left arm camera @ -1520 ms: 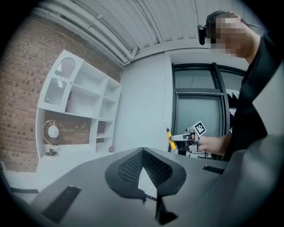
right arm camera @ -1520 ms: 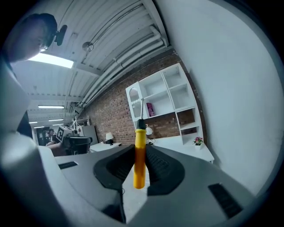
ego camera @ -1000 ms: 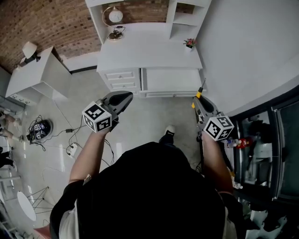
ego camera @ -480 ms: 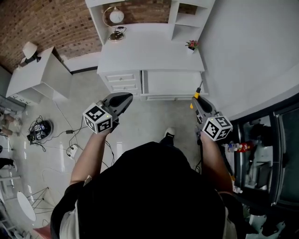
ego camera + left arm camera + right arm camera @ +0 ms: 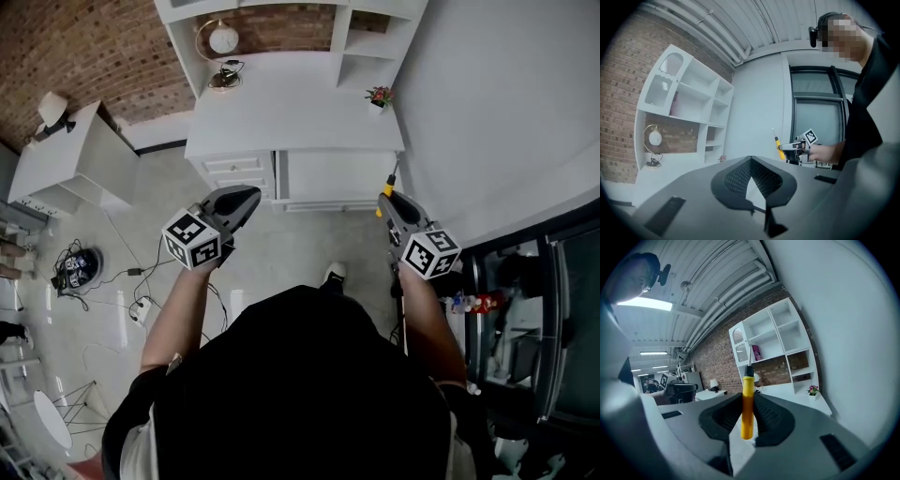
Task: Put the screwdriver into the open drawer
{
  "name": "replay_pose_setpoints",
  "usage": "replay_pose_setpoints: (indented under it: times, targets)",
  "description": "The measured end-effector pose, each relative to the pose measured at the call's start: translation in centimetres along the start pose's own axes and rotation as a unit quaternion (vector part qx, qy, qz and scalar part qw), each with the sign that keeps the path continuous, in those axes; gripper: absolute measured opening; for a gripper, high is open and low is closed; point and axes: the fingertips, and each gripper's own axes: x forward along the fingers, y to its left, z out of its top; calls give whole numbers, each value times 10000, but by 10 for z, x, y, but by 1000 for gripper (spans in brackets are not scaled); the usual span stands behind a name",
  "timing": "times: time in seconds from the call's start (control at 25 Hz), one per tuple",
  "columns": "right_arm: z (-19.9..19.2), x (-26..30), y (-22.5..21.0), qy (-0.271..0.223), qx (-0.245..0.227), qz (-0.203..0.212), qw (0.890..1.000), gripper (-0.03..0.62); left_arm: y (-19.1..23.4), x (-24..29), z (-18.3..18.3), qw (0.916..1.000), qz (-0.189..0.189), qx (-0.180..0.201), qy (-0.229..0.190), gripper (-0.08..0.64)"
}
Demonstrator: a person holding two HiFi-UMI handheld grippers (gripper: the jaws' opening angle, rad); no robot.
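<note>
A yellow-handled screwdriver (image 5: 747, 413) stands upright between the jaws of my right gripper (image 5: 749, 397), its metal shaft pointing up. In the head view the right gripper (image 5: 382, 198) is shut on the screwdriver (image 5: 391, 186) just in front of the white desk's (image 5: 291, 103) right end. A stack of small drawers (image 5: 236, 169) sits beside a wide white front panel (image 5: 337, 173); I cannot tell whether any drawer is open. My left gripper (image 5: 249, 195) hovers before the small drawers, shut and empty. Its tips meet in the left gripper view (image 5: 751, 159), where the screwdriver (image 5: 779, 150) also shows.
A white shelf unit with a round clock (image 5: 223, 39) rises behind the desk, and a small potted plant (image 5: 379, 96) stands on the desk's right. A low white cabinet (image 5: 75, 155) stands left. Cables (image 5: 141, 300) lie on the floor. A grey wall and dark glass frames (image 5: 562, 309) stand right.
Both grippers have shifted slightly toward the desk. The right gripper still holds the screwdriver; the left stays shut and empty.
</note>
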Motion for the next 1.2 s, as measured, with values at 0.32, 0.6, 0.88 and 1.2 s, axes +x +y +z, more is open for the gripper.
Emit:
replay_pose_setpoints:
  times: [0.32, 0.6, 0.88, 1.2]
  targets:
    - [12, 27, -45, 169, -126, 77, 9997, 84, 25, 44, 3, 9999, 131, -105, 28, 17]
    - [24, 59, -83, 204, -58, 206, 9996, 84, 48, 78, 4, 9995, 234, -164, 150, 15]
    - [36, 88, -122, 334, -107, 347, 9988, 84, 66, 113, 16, 9991, 326, -229, 151, 17]
    - [46, 118, -162, 458, -162, 528, 9974, 84, 80, 151, 24, 9988, 414, -177, 166, 16]
